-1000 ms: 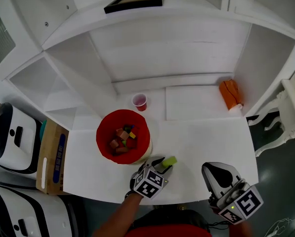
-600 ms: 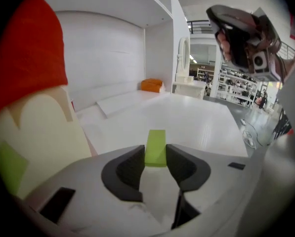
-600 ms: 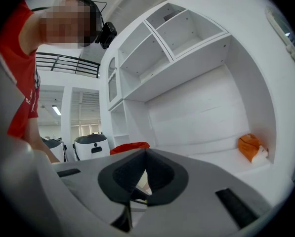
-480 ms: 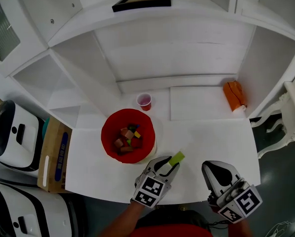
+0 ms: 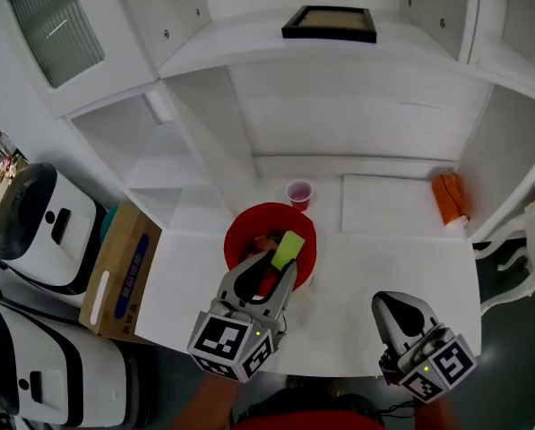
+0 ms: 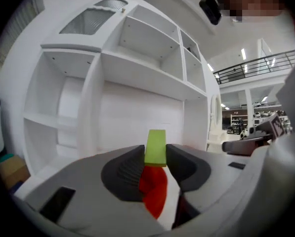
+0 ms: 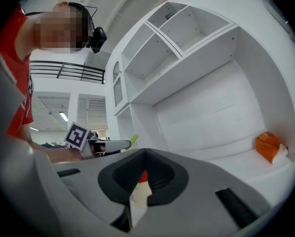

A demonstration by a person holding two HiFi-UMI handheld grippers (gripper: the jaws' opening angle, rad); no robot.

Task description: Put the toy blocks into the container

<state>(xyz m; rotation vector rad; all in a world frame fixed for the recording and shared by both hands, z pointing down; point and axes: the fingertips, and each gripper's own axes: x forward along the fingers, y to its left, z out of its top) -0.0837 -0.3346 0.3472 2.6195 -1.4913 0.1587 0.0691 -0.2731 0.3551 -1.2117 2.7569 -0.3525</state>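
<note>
My left gripper (image 5: 281, 260) holds a lime-green block (image 5: 290, 249) upright between its pads, hovering over the red container (image 5: 238, 236). That container stands on the white table and has several coloured blocks (image 5: 267, 239) in it, partly hidden by the gripper. In the left gripper view the green block (image 6: 155, 147) sticks up between the jaws with the red container (image 6: 153, 191) showing below. My right gripper (image 5: 401, 308) rests shut and empty near the table's front right edge. In the right gripper view, the jaws of my right gripper (image 7: 145, 169) are together.
A small pink cup (image 5: 299, 193) stands just behind the container. An orange object (image 5: 451, 196) lies at the back right of the table. White shelving rises behind, with a dark picture frame (image 5: 330, 22) on top. A cardboard box (image 5: 124, 271) and white appliances (image 5: 45, 231) sit left.
My left gripper has carried the green block from the table front, right of the container, up and over the container. My right gripper has stayed put.
</note>
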